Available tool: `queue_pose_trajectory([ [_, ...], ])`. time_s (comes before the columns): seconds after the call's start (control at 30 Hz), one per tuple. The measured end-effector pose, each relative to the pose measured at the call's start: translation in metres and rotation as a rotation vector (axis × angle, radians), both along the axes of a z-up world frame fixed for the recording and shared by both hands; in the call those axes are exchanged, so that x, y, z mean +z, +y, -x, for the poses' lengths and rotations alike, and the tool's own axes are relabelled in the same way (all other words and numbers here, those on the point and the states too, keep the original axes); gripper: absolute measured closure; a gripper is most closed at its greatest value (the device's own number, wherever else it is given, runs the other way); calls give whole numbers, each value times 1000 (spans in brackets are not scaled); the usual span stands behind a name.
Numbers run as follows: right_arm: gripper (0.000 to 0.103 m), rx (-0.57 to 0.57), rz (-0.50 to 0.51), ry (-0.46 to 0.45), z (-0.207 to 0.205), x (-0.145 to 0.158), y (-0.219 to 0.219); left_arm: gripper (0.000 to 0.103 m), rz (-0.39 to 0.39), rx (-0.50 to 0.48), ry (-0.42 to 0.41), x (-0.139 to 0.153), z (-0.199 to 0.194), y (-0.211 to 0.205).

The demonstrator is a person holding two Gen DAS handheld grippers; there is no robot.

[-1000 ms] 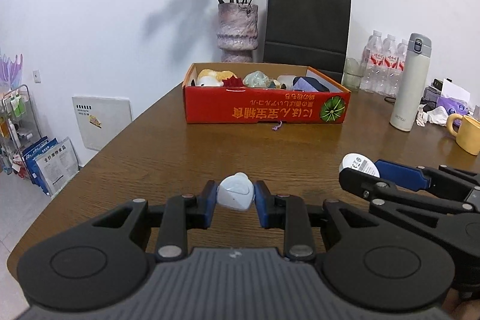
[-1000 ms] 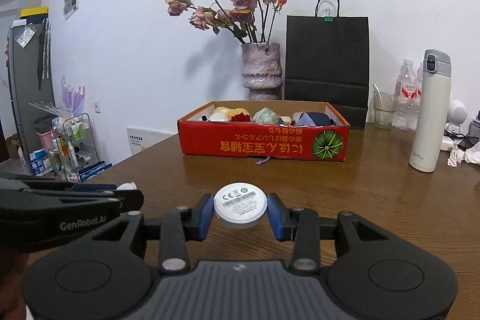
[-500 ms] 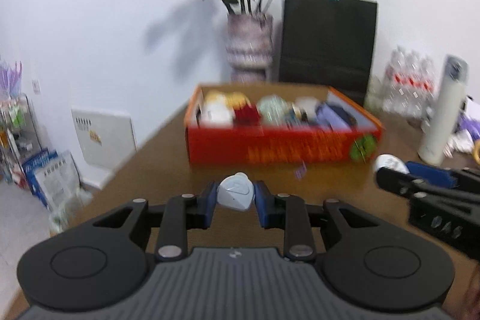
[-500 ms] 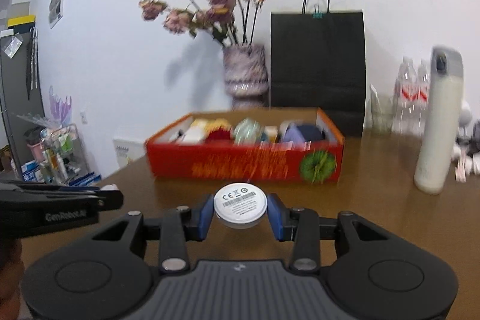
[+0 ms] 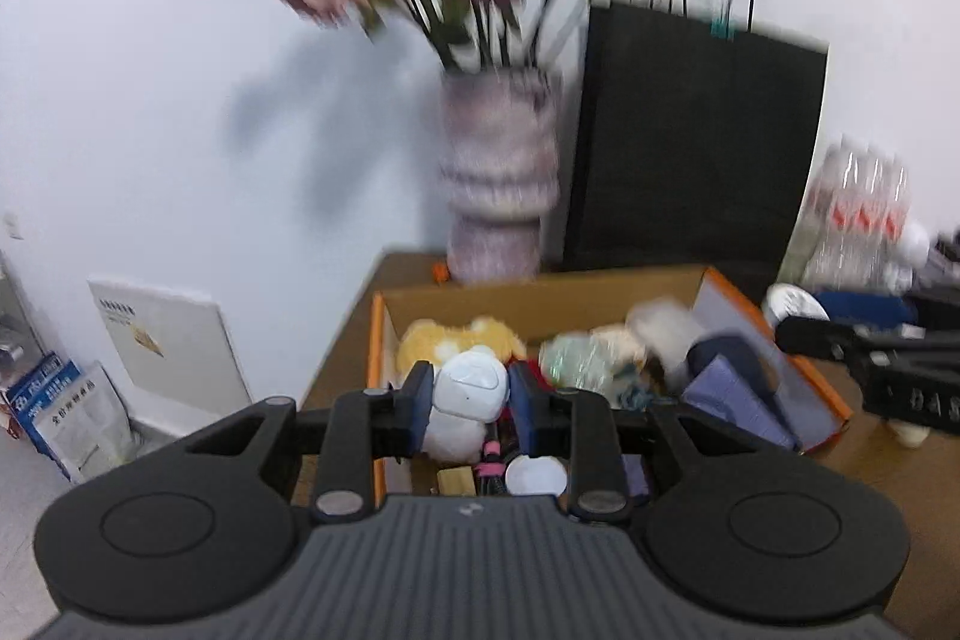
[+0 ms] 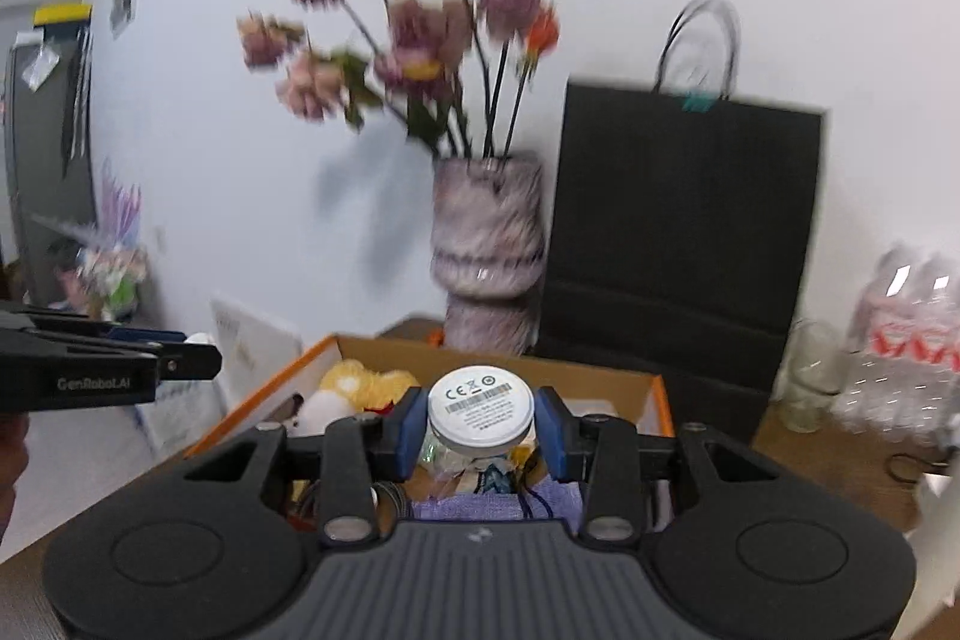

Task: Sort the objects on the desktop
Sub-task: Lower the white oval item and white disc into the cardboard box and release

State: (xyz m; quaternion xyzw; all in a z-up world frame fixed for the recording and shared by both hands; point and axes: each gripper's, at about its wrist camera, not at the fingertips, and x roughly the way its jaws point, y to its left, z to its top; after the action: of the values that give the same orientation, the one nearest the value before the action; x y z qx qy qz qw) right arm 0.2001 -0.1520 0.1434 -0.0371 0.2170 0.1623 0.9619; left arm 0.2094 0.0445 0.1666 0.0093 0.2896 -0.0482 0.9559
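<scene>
My left gripper (image 5: 470, 391) is shut on a small white rounded case (image 5: 470, 387) and holds it above the left half of the orange cardboard box (image 5: 377, 340). My right gripper (image 6: 480, 415) is shut on a round white disc (image 6: 480, 409) with a CE label and holds it above the same box (image 6: 657, 391). The box holds a yellow plush toy (image 5: 459, 337), a purple cloth pouch (image 6: 492, 505) and several other small things. The right gripper also shows at the right of the left wrist view (image 5: 798, 319).
A vase of dried flowers (image 5: 501, 184) and a black paper bag (image 5: 696, 148) stand right behind the box. Water bottles (image 6: 900, 340) and a glass (image 6: 807, 376) stand at the back right. The brown table (image 6: 840, 472) extends to the right of the box.
Both grippers have moved forward and up from the near table to above the box, each still holding its object. The view is blurred by motion.
</scene>
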Motion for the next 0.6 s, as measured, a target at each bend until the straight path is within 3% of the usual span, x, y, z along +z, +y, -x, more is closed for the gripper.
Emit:
queue_pose_trajectory([
  [0.13,65,49,43,200,-64,-8,11,75,33,-16,186,-23,-46,-6],
  [0.33,65,71,10,574,-136,-60,29,75,-46,-44,407,-71,-78,-25],
  [0.4,65,59,40,640,-141,-77,37,75,-93,-40,433,-80,-79,-25],
  [0.6,64,46,142,695,-135,-100,56,71,-80,-100,513,-78,-77,-17],
])
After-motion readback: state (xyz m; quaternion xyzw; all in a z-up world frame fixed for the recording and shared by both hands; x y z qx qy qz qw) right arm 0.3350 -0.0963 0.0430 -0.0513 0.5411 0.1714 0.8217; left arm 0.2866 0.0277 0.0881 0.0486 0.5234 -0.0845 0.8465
